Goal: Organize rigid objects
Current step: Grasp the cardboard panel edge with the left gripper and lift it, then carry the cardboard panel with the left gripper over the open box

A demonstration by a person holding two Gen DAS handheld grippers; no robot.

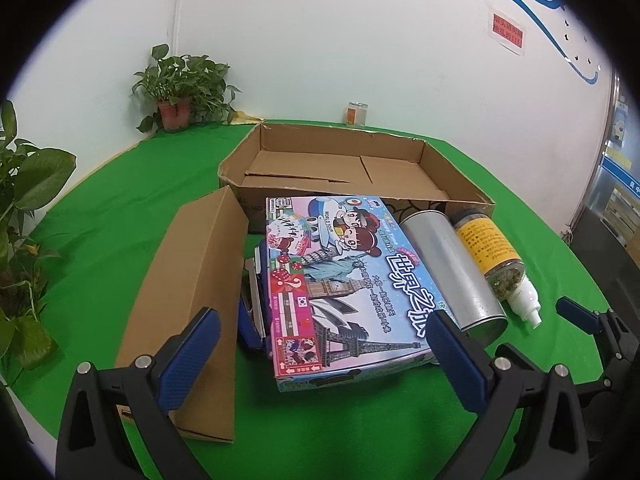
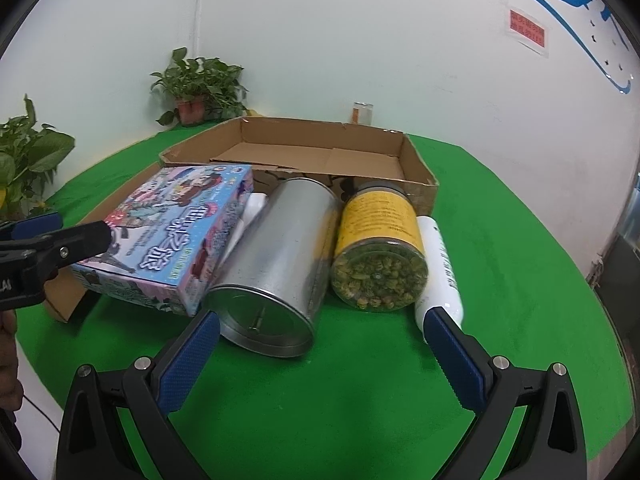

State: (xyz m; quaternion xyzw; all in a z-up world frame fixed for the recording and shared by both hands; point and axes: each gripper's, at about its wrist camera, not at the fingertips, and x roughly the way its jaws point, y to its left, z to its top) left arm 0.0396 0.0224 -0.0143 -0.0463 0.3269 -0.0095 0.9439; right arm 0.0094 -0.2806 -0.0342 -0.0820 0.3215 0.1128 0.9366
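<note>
- Left wrist view: the left gripper (image 1: 320, 344) hangs with its jaws spread wide and nothing between them, low over the near end of the colourful game box (image 1: 340, 280).
- That game box lies tilted on other items, between a flat brown carton (image 1: 192, 300) and a metal tin (image 1: 452, 268) lying on its side.
- Right wrist view: the right gripper (image 2: 320, 340) is also spread and empty, facing the tin and a yellow-labelled jar (image 2: 380, 244), with a white bottle (image 2: 438, 272) just beside the jar.
- Behind them an open cardboard tray (image 2: 420, 176) sits on the green table (image 2: 360, 380).

right gripper (image 2: 322, 334): jaws wide apart, low centre | metal tin (image 2: 276, 276), yellow-labelled jar (image 2: 378, 244) lying mid-frame on green bench (image 2: 380, 380)
</note>
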